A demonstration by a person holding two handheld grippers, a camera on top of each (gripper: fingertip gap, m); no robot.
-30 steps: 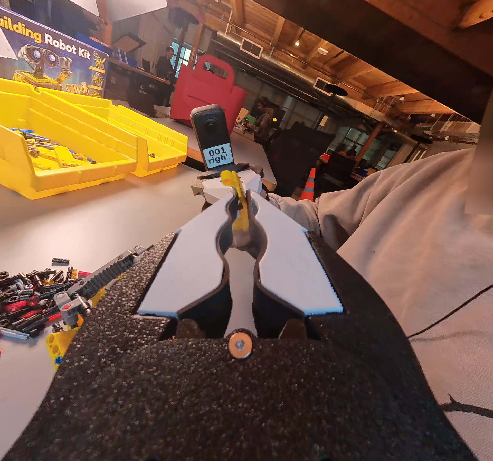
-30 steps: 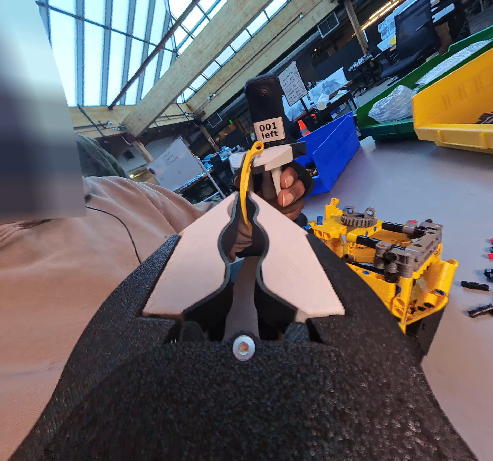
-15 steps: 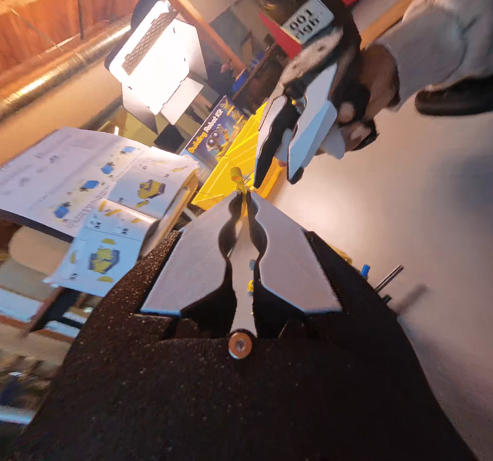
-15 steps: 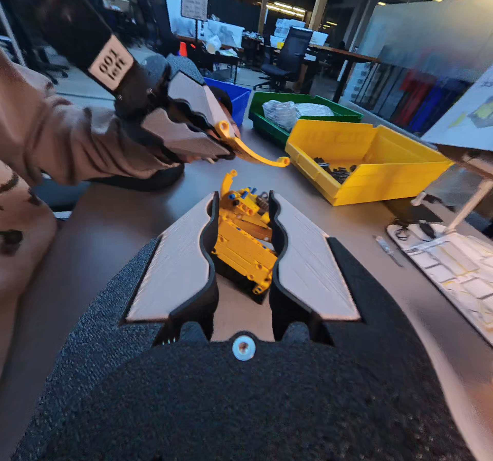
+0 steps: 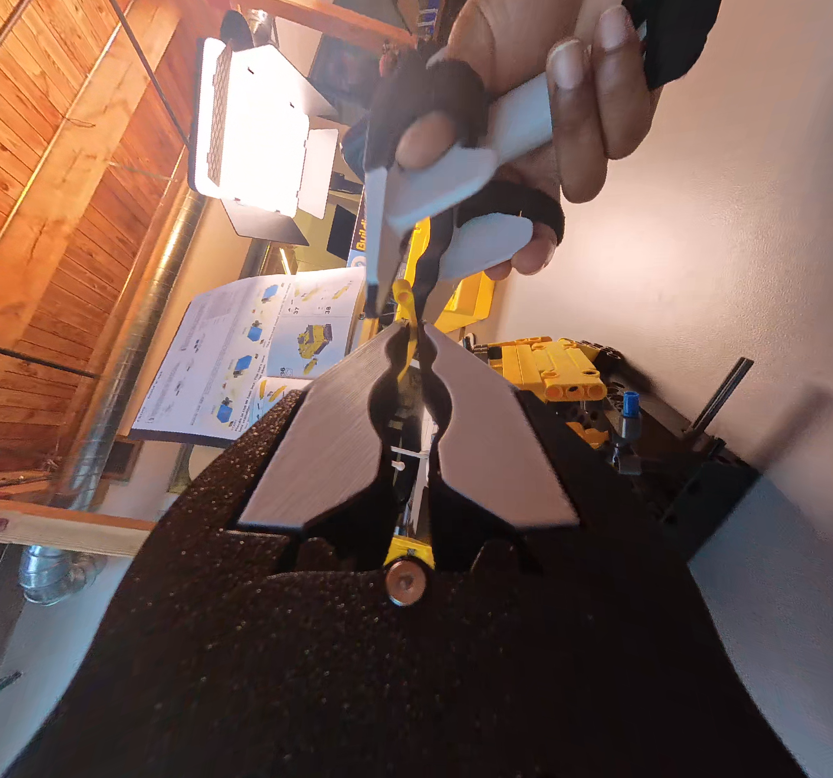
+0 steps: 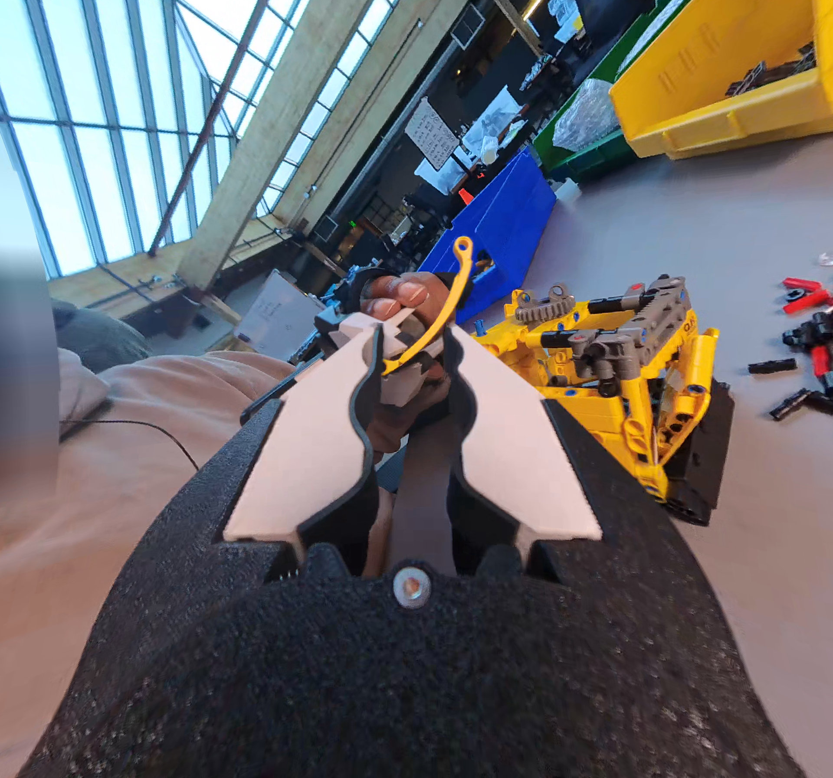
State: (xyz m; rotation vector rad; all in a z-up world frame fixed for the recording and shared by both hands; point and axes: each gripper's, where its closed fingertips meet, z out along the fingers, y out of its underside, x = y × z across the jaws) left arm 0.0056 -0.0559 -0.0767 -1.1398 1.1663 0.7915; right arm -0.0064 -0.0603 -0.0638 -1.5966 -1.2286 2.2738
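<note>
My left gripper (image 5: 412,328) is shut on the lower end of a thin curved yellow piece (image 5: 402,299) and holds it in the air. In the right wrist view the piece (image 6: 444,306) arcs up from the left gripper (image 6: 390,369), which a hand holds. My right gripper (image 6: 414,328) is open, and the piece passes between its fingertips, close to the right one (image 6: 453,337). It also shows in the left wrist view (image 5: 399,306), fingers on either side of the piece's free end. A partly built yellow model (image 6: 608,373) stands on the table (image 6: 676,224) to the right.
Loose black and red pieces (image 6: 807,306) lie right of the model. A yellow bin (image 6: 721,80), a green bin (image 6: 586,157) and a blue bin (image 6: 500,224) stand at the back. An open instruction booklet (image 5: 252,351) and a bright light panel (image 5: 257,125) stand behind. Only a small space, under 4 cm, lies between the two pairs of fingers.
My right gripper let go of the yellow piece, swung over the model, and has come back with its fingers open around the piece. My left gripper kept its hold and turned.
</note>
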